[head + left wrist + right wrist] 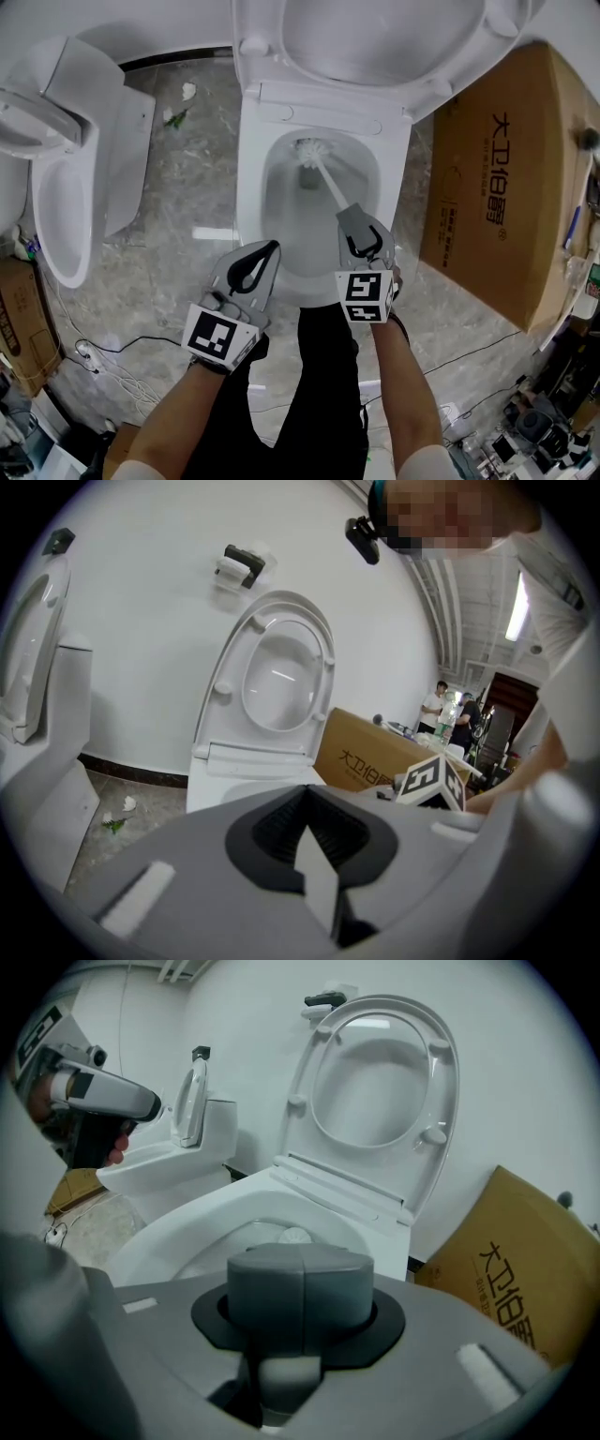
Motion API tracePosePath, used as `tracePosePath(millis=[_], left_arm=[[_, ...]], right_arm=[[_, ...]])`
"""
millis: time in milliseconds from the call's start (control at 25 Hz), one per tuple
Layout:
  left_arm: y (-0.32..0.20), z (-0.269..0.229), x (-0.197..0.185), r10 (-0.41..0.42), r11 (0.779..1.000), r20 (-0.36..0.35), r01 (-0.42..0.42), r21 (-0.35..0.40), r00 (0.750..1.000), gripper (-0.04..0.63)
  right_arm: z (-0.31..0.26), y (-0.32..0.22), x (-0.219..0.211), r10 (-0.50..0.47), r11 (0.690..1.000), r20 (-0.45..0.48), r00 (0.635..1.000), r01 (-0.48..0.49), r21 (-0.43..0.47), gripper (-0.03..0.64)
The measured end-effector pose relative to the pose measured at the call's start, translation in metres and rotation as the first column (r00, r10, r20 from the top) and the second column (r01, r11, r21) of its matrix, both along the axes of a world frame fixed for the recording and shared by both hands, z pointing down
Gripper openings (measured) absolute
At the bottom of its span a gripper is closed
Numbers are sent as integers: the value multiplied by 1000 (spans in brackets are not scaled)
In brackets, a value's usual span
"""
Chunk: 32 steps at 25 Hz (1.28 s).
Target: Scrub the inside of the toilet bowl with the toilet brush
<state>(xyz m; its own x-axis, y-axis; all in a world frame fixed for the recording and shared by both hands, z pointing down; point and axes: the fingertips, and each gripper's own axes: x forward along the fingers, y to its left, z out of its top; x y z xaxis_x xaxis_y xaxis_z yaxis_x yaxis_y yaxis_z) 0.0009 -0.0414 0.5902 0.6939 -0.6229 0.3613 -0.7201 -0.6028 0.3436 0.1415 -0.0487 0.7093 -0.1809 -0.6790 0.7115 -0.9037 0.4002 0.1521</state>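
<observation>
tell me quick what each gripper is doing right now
left gripper: closed, nothing between its jaws.
right gripper: closed on the handle of the white long-handled toilet brush.

Lower centre of frame: left gripper held its jaws together, empty, while right gripper beside it clamped the brush handle.
</observation>
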Motion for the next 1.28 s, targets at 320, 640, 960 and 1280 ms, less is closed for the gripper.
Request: tracePosePath(millis=[320,640,960,1280], left_arm=[[4,-4,13,13,1000,-20,-14,-12,1000,6],[15,-8,22,30,999,-18,-31,-17,999,6],[24,-6,20,52,998,1,-52,-32,999,6],[31,-13,16,58,997,8,-58,-49,998,6]], right_arm=[[-7,4,23,8,1000,-126,992,-12,-26,161],[-17,15,43,-3,995,-244,970,-20,-94,161],[-33,28,56,-93,979,-356,930,20,-202,161],[-45,34,57,-292,922,-427,856,134,-363,161]])
